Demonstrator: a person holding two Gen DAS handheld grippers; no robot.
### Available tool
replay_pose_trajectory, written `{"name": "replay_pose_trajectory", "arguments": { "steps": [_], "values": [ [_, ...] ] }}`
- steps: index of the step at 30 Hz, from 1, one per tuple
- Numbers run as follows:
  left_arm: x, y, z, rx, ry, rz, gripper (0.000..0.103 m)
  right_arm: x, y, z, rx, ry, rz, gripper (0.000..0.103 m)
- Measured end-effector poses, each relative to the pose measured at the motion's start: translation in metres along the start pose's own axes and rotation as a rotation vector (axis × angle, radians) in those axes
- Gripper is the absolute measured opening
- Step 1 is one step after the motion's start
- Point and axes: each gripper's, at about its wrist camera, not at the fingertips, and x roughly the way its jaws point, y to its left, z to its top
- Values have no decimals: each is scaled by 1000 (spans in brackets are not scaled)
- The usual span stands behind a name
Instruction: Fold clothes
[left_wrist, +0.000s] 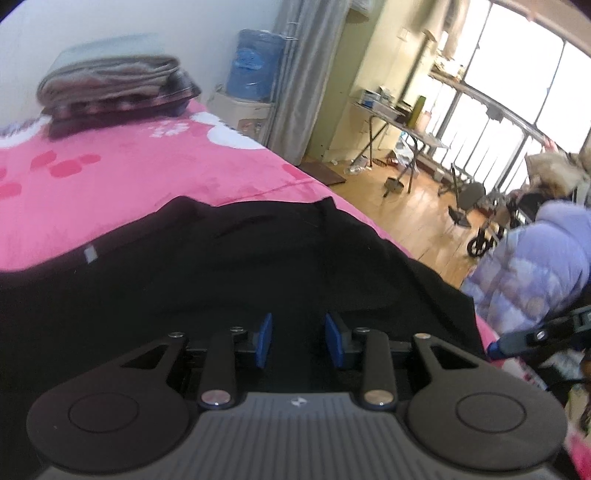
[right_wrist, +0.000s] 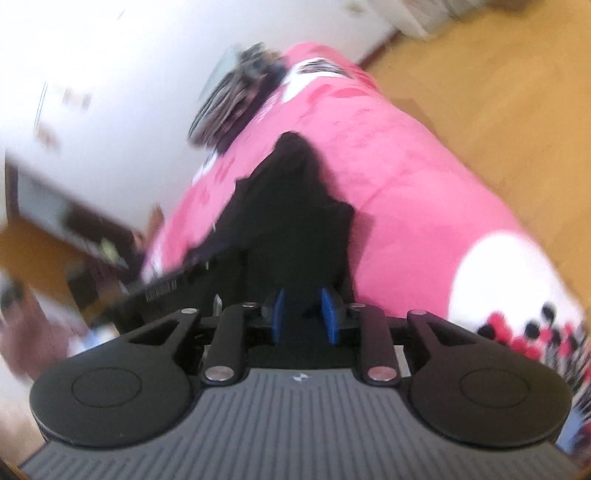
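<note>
Black garment (left_wrist: 229, 266) lies spread on the bed's pink blanket (left_wrist: 110, 184), while the left gripper (left_wrist: 298, 341) and right gripper (right_wrist: 303, 314) hover over it, both fingers spread, holding nothing.

We hold our left gripper (left_wrist: 298, 341) low and roughly level, its two blue pads (left_wrist: 264, 340) standing apart with a clear gap and nothing caught between them. Our right gripper (right_wrist: 303, 314) is tilted, its view blurred, and its blue pads (right_wrist: 330, 314) are likewise spread; whether anything sits between them we cannot tell. From the left wrist view, the tip of the right one shows at the right edge.
</note>
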Motion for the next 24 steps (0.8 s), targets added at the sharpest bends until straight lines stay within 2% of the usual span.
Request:
{"name": "replay_pose_trajectory", "arguments": {
  "steps": [3,8,14,17,18,19,20,22,24],
  "values": [
    [0,9,2,-62,7,-29,33,5,-12,1,113,2,17,23],
    [8,16,4,-104,38,-88,35,13,-18,-5,192,32,20,24],
    [22,0,4,-31,67,-75,35,17,-20,-6,257,39,33,24],
    [26,-13,3,32,69,-39,34,20,-20,-5,281,35,35,24],
    [26,-15,2,41,71,-37,30,22,-19,-4,289,34,35,24],
    [27,-18,1,49,73,-36,18,23,-19,-4,297,32,36,24],
    [27,-19,1,50,75,-36,12,24,-19,-4,305,31,36,24],
    [27,-21,0,52,79,-37,8,25,-18,-3,314,26,39,24],
    [25,-21,1,43,72,-33,4,22,-10,-3,291,8,48,12]
  ]
}}
